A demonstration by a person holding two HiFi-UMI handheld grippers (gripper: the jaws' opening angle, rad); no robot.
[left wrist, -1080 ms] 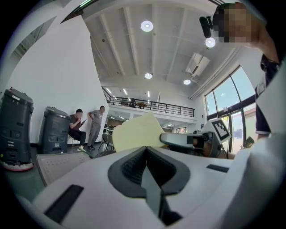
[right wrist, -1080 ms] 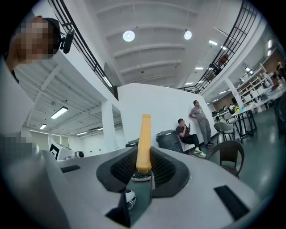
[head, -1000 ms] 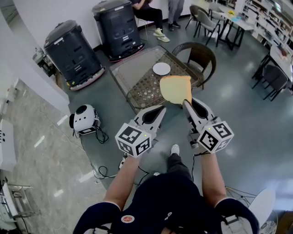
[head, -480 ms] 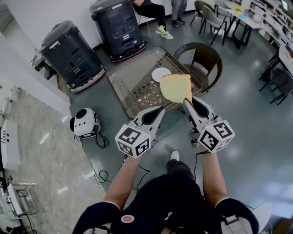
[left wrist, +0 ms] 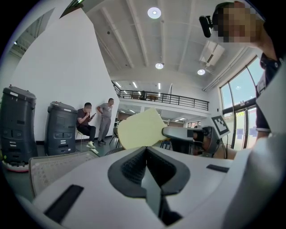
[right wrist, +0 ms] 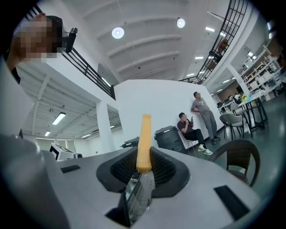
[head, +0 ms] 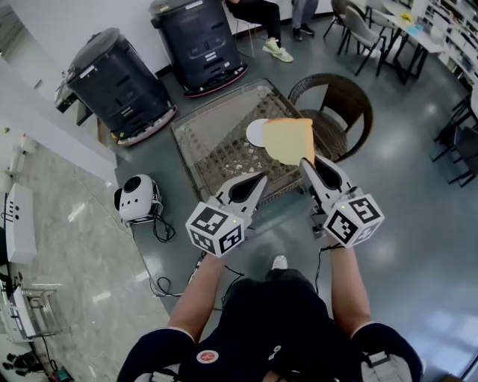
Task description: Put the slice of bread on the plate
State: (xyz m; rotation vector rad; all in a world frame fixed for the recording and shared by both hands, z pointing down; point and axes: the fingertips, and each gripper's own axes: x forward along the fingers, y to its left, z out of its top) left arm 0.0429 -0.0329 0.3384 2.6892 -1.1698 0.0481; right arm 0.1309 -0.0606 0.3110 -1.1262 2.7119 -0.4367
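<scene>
**Bread [head: 287, 140] in the air at the table [head: 213, 138], plate [head: 252, 133] half covered**

The right gripper [head: 307, 162] has its jaws clamped on the bread's lower edge. In the right gripper view the slice shows only edge-on, a thin upright strip whose bottom end is lost between the pads. From the head view it hangs over the table's right side. It is well clear of the tabletop, though how high cannot be judged.

The bread covers the right part of the plate, which lies on the table near that same side. Only a white crescent of the plate shows.

The left gripper [head: 262, 177] sits beside the right one at the table's near edge, its jaws together with nothing between them. Both grippers hide part of that near edge.

A wicker chair [head: 340, 101] stands against the table's right side, its seat partly behind the bread. Past the table's far side, two people [head: 272, 19] are cut off by the top of the frame.
</scene>
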